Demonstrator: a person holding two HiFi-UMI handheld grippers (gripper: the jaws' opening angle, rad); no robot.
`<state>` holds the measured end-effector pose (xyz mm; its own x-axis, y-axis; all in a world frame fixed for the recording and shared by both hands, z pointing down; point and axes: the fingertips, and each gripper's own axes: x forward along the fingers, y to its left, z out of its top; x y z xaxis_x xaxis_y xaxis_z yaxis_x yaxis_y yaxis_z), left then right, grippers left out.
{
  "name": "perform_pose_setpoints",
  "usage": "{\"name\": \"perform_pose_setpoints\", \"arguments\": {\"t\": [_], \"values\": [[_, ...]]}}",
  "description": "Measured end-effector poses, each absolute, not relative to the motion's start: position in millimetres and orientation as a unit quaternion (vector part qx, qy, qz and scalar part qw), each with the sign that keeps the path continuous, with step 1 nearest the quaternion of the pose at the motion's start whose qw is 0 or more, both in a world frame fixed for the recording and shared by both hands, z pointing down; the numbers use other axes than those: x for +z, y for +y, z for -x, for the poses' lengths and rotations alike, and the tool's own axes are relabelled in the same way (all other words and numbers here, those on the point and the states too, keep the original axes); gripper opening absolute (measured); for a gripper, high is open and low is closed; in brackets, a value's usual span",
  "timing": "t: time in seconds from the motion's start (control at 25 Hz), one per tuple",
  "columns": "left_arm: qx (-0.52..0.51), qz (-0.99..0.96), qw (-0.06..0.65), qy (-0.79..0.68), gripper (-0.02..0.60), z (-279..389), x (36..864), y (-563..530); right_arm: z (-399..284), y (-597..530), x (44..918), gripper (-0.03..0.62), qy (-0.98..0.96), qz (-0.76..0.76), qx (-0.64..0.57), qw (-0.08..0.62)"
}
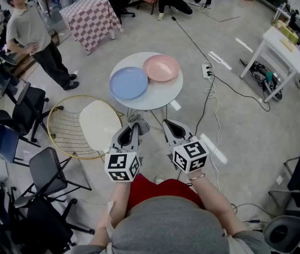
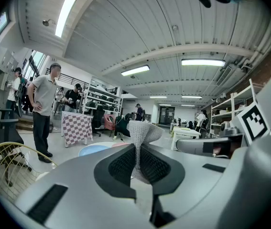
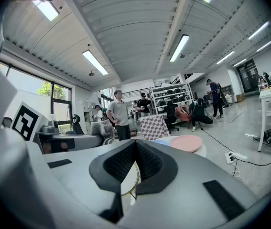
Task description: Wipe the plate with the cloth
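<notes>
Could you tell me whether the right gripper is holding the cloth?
No, the cloth is pinched in the left gripper, while the right gripper is shut on nothing.

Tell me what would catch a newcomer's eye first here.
A blue plate and a pink plate sit side by side on a round white table ahead. The left gripper has its jaws pinched on a grey cloth; the right gripper beside it is shut and empty.
</notes>
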<state>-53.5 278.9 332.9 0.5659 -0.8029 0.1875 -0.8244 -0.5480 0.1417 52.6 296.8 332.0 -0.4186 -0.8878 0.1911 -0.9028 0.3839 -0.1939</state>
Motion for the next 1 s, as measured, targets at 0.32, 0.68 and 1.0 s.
{"name": "perform_pose_setpoints", "arguments": {"t": [0.32, 0.68, 1.0], "values": [[0.045, -0.876, 0.110, -0.468, 0.033, 56, 331, 269, -57, 287, 330, 0.028, -0.833, -0.538, 0.131, 0.022], [0.041, -0.871, 0.113, -0.477, 0.032, 58, 329, 259, -61, 284, 330, 0.029, -0.836, -0.531, 0.137, 0.016], [0.045, -0.864, 0.121, -0.487, 0.032, 61, 334, 243, -73, 271, 333, 0.029, -0.828, -0.541, 0.145, 0.016]]}}
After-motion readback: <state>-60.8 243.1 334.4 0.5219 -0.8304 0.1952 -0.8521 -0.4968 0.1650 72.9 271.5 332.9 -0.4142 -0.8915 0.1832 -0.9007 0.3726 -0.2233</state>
